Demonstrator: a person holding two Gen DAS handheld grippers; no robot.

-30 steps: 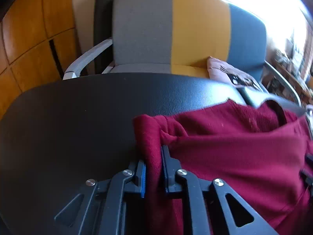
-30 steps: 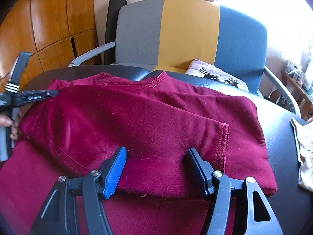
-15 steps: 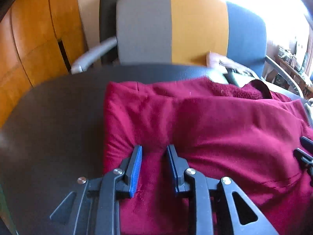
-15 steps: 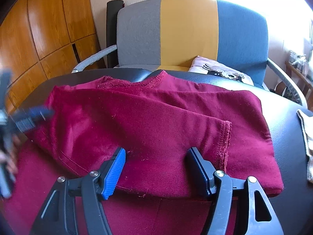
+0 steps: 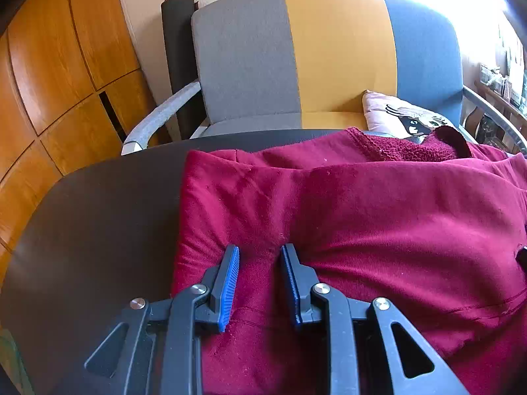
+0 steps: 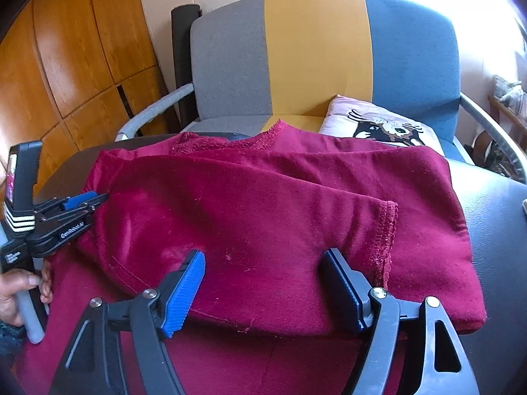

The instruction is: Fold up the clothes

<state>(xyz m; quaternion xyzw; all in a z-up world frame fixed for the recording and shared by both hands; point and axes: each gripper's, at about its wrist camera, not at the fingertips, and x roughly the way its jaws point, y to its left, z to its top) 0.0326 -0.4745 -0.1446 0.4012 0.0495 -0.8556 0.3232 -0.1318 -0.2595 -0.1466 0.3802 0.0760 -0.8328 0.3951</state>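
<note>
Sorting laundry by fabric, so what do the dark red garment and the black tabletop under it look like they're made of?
Dark red garment: probably soft cotton-type knit, matte with lint specks and a stitched hem. Black tabletop: seems leather-like vinyl or coated board, given its faint grain and dull sheen.

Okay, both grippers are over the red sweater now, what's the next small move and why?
Probably draw both grippers back toward the sweater's unfolded near part. The left gripper stands open over the maroon sweater with nothing pinched, the right gripper has its jaws opening, and the sleeves already lie folded across the body on the table.
</note>
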